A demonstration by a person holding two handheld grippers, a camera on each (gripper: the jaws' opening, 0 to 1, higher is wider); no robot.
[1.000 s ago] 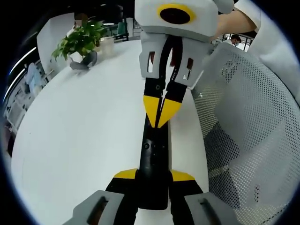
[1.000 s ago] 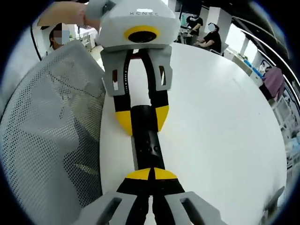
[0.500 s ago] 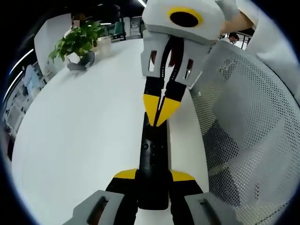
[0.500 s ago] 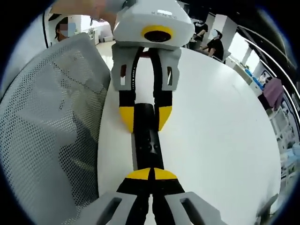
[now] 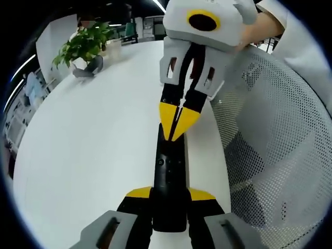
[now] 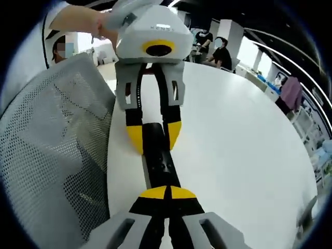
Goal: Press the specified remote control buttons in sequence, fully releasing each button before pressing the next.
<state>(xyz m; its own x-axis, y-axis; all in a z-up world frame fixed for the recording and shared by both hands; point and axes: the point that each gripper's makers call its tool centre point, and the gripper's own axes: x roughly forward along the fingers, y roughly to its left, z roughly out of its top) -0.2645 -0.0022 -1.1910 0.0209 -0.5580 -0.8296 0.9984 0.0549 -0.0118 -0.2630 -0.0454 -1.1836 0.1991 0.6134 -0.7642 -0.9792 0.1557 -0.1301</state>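
On white table [image 5: 83,145], left gripper [image 5: 170,202] clamps remote [image 5: 170,171]; right gripper [image 5: 177,122], jaws together, tip on its far end. Seq progress can't be judged, prob mid-press

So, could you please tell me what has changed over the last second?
Very little. The right gripper stays shut, its tips on the black remote, and the left gripper keeps its jaws clamped on the remote's end. Nothing was let go. The views shifted slightly; the white table and potted plant stayed put.
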